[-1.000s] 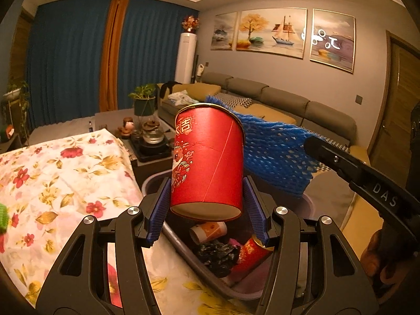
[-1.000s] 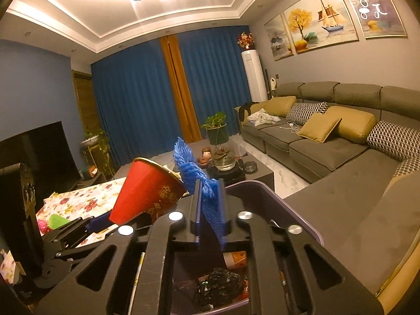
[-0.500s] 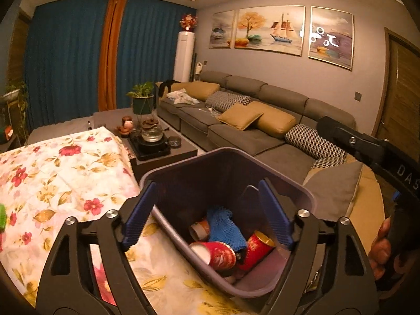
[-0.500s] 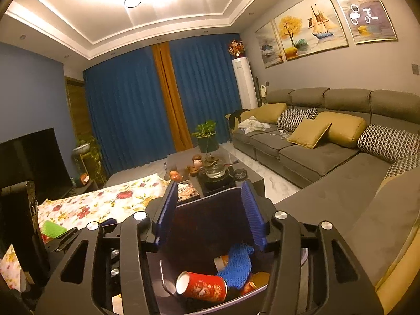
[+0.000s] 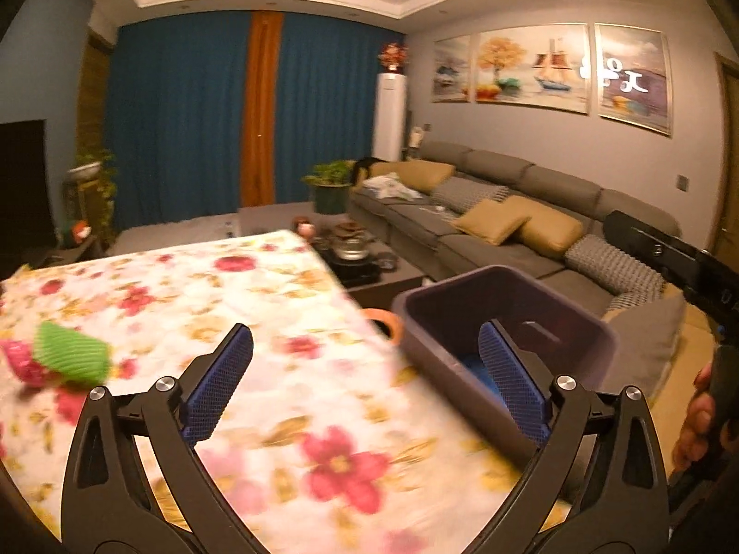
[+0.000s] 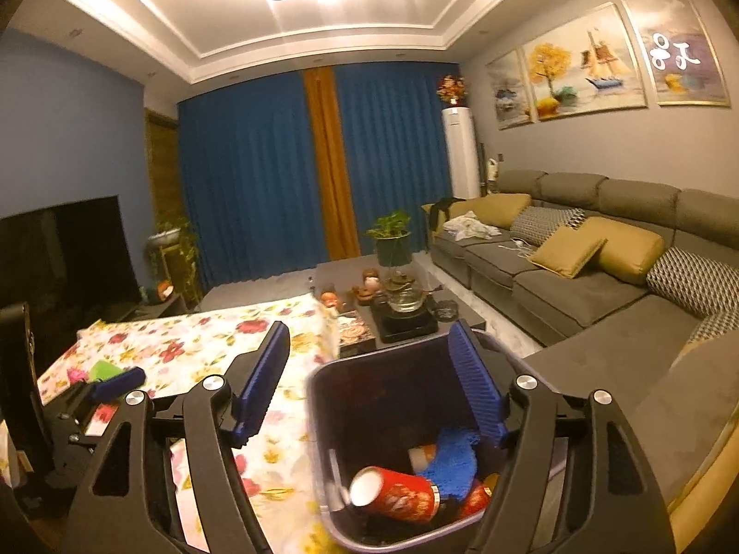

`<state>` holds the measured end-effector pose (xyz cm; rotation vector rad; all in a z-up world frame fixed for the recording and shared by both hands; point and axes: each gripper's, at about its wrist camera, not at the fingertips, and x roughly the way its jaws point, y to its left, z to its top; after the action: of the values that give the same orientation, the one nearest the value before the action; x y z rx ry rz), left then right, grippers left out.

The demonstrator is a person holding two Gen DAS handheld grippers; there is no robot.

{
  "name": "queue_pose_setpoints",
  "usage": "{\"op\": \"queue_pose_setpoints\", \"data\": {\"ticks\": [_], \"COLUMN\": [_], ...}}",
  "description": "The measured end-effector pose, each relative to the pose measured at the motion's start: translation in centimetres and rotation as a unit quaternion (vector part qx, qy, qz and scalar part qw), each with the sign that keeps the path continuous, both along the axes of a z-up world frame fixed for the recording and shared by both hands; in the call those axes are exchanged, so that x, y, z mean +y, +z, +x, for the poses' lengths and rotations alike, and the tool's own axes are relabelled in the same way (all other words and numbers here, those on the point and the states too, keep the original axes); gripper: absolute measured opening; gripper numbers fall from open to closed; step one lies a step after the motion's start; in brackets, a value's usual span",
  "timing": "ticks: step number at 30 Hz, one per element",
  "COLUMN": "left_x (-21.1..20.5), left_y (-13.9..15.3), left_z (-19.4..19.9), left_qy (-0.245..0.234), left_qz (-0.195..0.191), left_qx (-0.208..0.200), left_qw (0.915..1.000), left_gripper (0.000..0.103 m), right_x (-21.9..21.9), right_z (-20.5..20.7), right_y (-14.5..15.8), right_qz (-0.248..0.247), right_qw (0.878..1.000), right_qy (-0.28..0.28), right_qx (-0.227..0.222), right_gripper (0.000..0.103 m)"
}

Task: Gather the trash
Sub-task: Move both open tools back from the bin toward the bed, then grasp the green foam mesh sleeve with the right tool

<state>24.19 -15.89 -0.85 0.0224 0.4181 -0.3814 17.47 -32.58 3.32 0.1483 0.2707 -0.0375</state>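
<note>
Currently both grippers carry nothing: the left gripper (image 5: 365, 381) and the right gripper (image 6: 369, 381) have jaws opening, with no item between the pads. Nearest, the purple bin (image 6: 318, 415) holds a red cup (image 6: 397, 498) and blue foam net (image 6: 455, 457). Farther left, on the floral tablecloth (image 5: 152, 291), lies 1 green foam net (image 5: 69, 355). Judged light, soft and compressible; pinch it across the middle.

Left wrist view: the floral desk (image 5: 295, 304) is motion-blurred; the green item (image 5: 71, 353) on it cannot be identified. The bin (image 5: 596, 328) wall conceals most contents.

Right wrist view: the lower frame edge crops the bin (image 6: 318, 415); the red cup (image 6: 397, 498) and blue foam net (image 6: 450, 459) cover items beneath.
</note>
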Motion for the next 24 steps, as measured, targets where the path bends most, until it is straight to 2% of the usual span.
{"op": "queue_pose_setpoints", "data": {"ticks": [5, 10, 16, 24], "left_x": [6.0, 12.7, 20.8, 27.5], "left_y": [0.0, -0.3, -0.4, -0.9], "left_z": [-0.2, 0.1, 0.3, 1.8], "left_qy": [0.059, 0.132, 0.211, 0.285], "left_qz": [0.005, 0.019, 0.017, 0.007], "left_qx": [0.000, 0.000, -0.002, -0.006], "left_qw": [0.9983, 0.9910, 0.9773, 0.9585], "left_gripper": [0.096, 0.097, 0.096, 0.096], "right_x": [3.9, 8.5, 14.8, 23.0], "right_z": [1.0, 2.6, 5.2, 9.3], "right_y": [0.0, -0.5, -0.9, -2.0], "right_qz": [-0.009, -0.015, -0.021, -0.025], "right_qw": [0.999, 0.996, 0.990, 0.982], "right_qy": [0.038, 0.080, 0.132, 0.171], "right_qx": [0.010, 0.028, 0.047, 0.070], "right_gripper": [0.072, 0.074, 0.075, 0.075]}}
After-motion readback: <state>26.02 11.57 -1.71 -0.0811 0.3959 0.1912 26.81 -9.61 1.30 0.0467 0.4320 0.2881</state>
